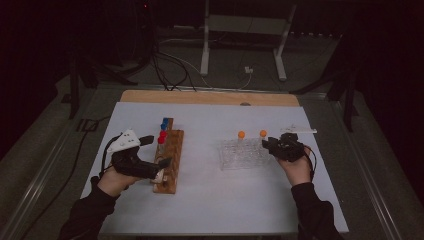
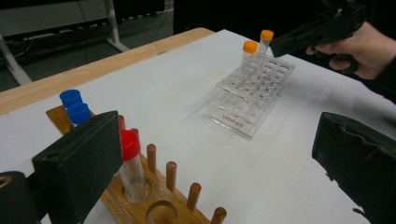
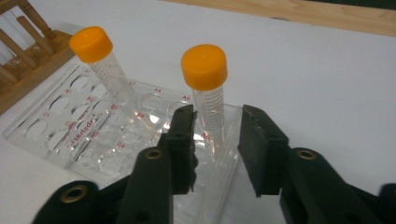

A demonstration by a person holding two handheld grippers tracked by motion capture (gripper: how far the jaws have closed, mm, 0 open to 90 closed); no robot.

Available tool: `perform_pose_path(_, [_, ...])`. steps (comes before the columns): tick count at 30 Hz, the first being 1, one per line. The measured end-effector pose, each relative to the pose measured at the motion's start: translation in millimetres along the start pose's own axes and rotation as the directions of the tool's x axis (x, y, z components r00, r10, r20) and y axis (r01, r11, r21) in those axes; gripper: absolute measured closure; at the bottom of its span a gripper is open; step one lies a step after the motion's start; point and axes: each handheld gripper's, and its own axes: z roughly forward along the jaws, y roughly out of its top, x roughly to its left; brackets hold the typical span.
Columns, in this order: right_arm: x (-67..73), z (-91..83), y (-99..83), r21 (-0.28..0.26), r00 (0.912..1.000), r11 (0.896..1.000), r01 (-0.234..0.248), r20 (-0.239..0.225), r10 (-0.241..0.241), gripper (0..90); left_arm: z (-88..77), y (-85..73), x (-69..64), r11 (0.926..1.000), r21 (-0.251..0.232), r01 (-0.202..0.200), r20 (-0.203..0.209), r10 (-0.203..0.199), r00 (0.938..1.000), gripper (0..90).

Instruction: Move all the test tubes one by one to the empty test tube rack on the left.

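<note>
- Landmark = clear rack (image 1: 243, 153) on the white table (image 1: 210, 205); all places given rel. to it.
- Right gripper (image 3: 215, 135) sits at the rack's near-right corner, held by the person's right hand (image 1: 298, 170). Jaws narrow, one each side of an orange-capped tube (image 3: 208, 88); small gaps show betw. pads and tube wall, so pads are not yet pressing. No grip seen.
- That tube stands upright in the rack's right-end hole, far row; in the right gripper view the cap is well above the jaw tips.
- Second orange-capped tube (image 3: 103, 63) is in the same rack, further along from the right gripper, tilted a bit, untouched.
- Left gripper (image 2: 224, 154) is well left of the rack, over the near end of the wooden rack (image 1: 169, 160). Jaws wide, nothing betw. them; the left hand (image 1: 114, 181) holds it.
- Wooden rack lies well apart from the clear rack, to its left, long side running near-to-far. Has pegs and holes.
- Red-capped tube (image 2: 130, 163) stands in a wooden rack hole, just beside the left gripper's left jaw in the left gripper view; whether they touch can't be told.
- Two blue-capped tubes (image 2: 74, 105) at the wooden rack's far end.
- Beyond the clear rack: the table's bare wooden edge (image 1: 210, 97), then a metal stand (image 1: 245, 35) on the dark floor.
</note>
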Motion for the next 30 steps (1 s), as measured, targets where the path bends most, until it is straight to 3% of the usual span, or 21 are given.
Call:
perform_pose_path(6, [2.6,6.6,3.5,-0.007,0.9998,1.0,-0.002,-0.018,0.001,70.7,0.0,-0.1,0.4,1.0,0.001,0.002,0.001,-0.002,1.0,2.7])
perform_pose_path(16, [5.1,13.3,5.4,0.008,0.9997,1.0,0.023,0.011,-0.023,74.0,0.6,-0.4,0.6,1.0,0.003,0.005,0.004,-0.006,1.0,2.7])
perform_pose_path(21, [7.3,11.4,6.4,0.017,0.9985,0.999,0.044,0.032,-0.044,75.1,-0.1,0.2,0.4,1.0,0.002,0.008,0.006,-0.008,1.0,2.7])
perform_pose_path(30, [12.1,-3.2,13.0,-0.039,0.9958,0.996,0.074,0.058,-0.072,75.4,-0.6,0.6,0.2,1.0,0.003,0.004,0.005,-0.004,1.0,2.7])
